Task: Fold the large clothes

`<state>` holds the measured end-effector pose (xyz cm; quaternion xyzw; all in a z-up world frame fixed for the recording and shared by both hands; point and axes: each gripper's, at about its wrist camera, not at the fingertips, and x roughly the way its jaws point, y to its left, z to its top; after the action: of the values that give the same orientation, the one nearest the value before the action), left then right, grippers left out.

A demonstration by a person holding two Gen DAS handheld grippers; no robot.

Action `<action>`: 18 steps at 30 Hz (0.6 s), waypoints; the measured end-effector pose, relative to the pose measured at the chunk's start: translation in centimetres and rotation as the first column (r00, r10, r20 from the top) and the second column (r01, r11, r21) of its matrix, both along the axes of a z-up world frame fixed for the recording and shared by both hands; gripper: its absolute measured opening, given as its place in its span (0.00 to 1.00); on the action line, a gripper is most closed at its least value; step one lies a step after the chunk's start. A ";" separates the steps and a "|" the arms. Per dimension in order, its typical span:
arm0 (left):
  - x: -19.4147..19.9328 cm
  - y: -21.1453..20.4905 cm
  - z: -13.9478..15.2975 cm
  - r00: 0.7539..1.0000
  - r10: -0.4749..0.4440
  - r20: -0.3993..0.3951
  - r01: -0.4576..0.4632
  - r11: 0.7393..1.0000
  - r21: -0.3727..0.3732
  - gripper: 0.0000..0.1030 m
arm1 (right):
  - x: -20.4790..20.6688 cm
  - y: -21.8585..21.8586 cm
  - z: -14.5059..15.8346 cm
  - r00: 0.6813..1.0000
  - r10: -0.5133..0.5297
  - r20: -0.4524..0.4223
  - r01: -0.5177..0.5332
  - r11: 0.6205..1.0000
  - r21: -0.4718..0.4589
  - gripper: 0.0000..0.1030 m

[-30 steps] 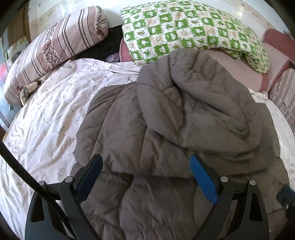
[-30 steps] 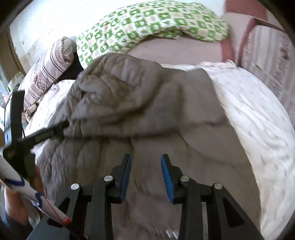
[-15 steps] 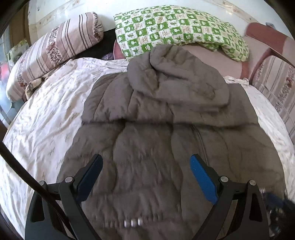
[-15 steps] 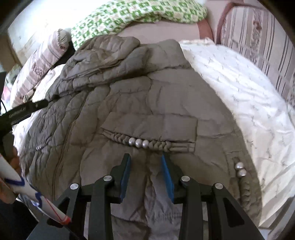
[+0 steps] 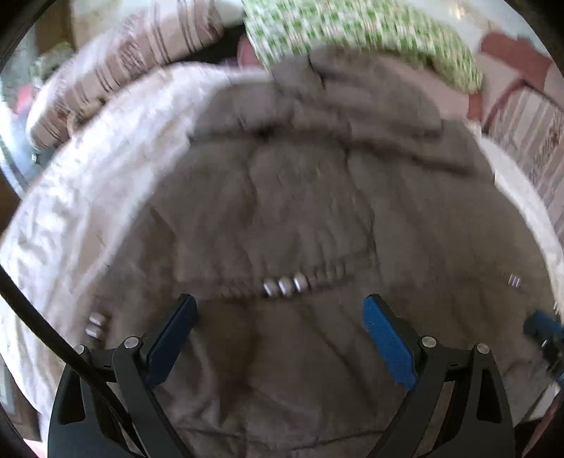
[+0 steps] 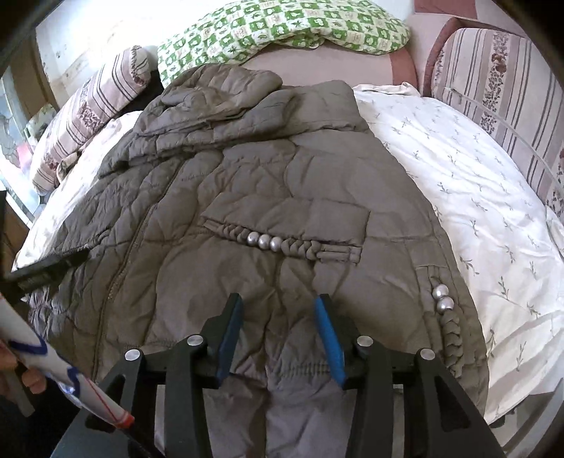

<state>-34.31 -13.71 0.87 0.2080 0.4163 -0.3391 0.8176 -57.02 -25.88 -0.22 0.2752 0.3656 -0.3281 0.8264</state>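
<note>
A large grey-brown quilted hooded jacket (image 6: 275, 183) lies spread front-up on the bed, hood toward the pillows, hem toward me. Braided pocket trims with silver beads (image 6: 263, 241) show on its front. It also fills the blurred left wrist view (image 5: 299, 218). My left gripper (image 5: 280, 310) is wide open and empty above the jacket's lower left front. My right gripper (image 6: 278, 310) is partly open and empty, just above the hem at the lower right front. The left gripper's tip (image 6: 46, 269) shows at the jacket's left edge.
The bed has a white floral sheet (image 6: 476, 183). A green checked pillow (image 6: 282, 24) and a striped pillow (image 6: 95, 109) lie at the head. A striped padded bed side (image 6: 511, 91) stands at the right. The mattress edge is at the bottom right.
Both grippers have pulled back from the hood toward the hem. The beaded pocket trims have come into view. The right gripper has opened slightly wider.
</note>
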 end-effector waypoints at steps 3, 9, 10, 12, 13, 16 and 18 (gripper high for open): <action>-0.5 -0.1 -0.4 0.999 -0.012 0.039 0.011 1.000 0.016 0.92 | 0.1 -0.1 0.0 1.000 -0.002 0.005 0.002 1.000 0.013 0.50; -0.9 -0.1 -1.0 0.997 -0.023 0.067 0.023 1.000 0.008 0.93 | 0.2 0.2 0.0 1.000 0.011 -0.005 -0.011 1.000 0.004 0.53; -1.0 -0.1 -1.1 0.997 -0.024 0.074 0.024 1.000 0.008 0.93 | 0.2 0.2 0.1 1.000 0.011 -0.003 -0.011 1.000 0.005 0.53; -1.2 -0.1 -1.1 0.995 -0.029 0.091 0.028 1.000 0.007 0.93 | 0.1 0.3 0.2 1.000 0.009 0.005 -0.009 1.000 0.010 0.54; -1.1 -0.2 -1.0 0.995 -0.031 0.094 0.030 1.000 0.005 0.93 | 0.0 0.3 0.3 1.000 0.007 0.009 -0.007 1.000 0.012 0.54; -1.2 0.1 -0.9 0.994 -0.039 0.103 0.039 0.999 -0.003 0.93 | -0.8 0.2 0.8 0.999 -0.005 0.044 0.005 1.000 0.017 0.54; -1.6 0.5 -0.8 0.991 -0.049 0.123 0.050 0.999 -0.005 0.93 | -1.3 0.3 1.1 0.998 -0.016 0.058 0.016 1.000 0.009 0.54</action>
<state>-35.92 -13.24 0.08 0.2353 0.3585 -0.3474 0.8339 -58.28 -25.62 0.84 0.2910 0.3409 -0.3250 0.8327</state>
